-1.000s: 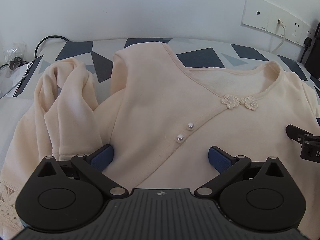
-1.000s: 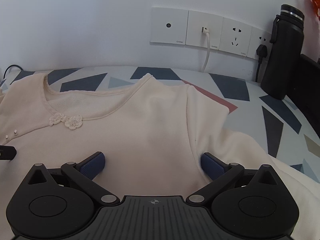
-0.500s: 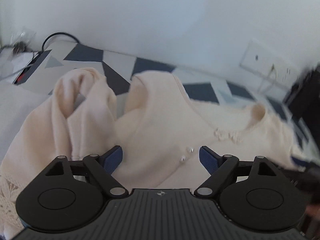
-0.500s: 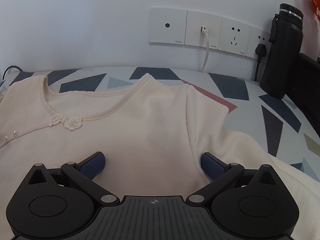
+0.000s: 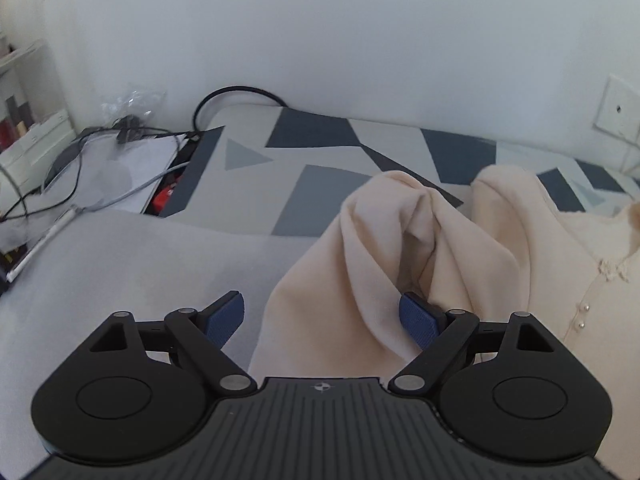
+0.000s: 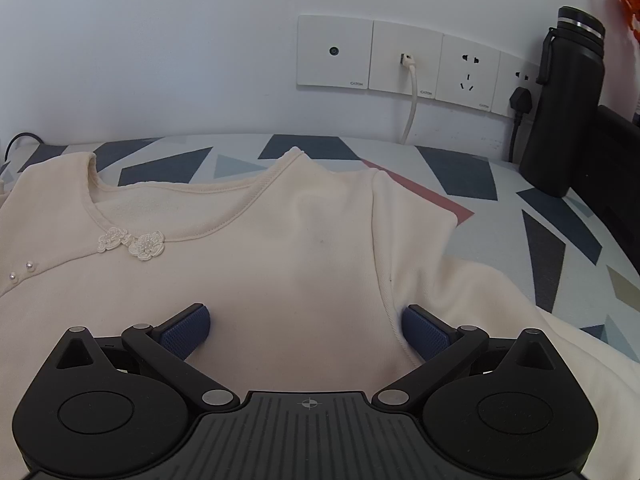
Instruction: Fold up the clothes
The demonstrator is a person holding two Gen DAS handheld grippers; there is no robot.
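Observation:
A cream long-sleeved top (image 6: pixel 280 240) with flower buttons (image 6: pixel 132 242) lies flat on the patterned bed. Its chest is under my right gripper (image 6: pixel 306 328), which stands open just above the cloth, the right pad by the armhole seam. In the left wrist view the top's bunched sleeve (image 5: pixel 380 248) rises in folds beside the body of the top (image 5: pixel 560 264). My left gripper (image 5: pixel 322 318) is open over the sleeve's lower part. Its right pad sits against a fold and its left pad is over the grey sheet. Neither gripper grips cloth.
A grey sheet (image 5: pixel 140 264) covers the bed's near left. Cables and a plastic bag (image 5: pixel 128 128) lie on a side surface at the far left. Wall sockets (image 6: pixel 400 60) with a white cable and a black bottle (image 6: pixel 564 108) stand behind the bed at right.
My left gripper has swung left from the top's buttoned chest to the bunched sleeve, and its jaws have narrowed a little. The right gripper and the top have stayed put.

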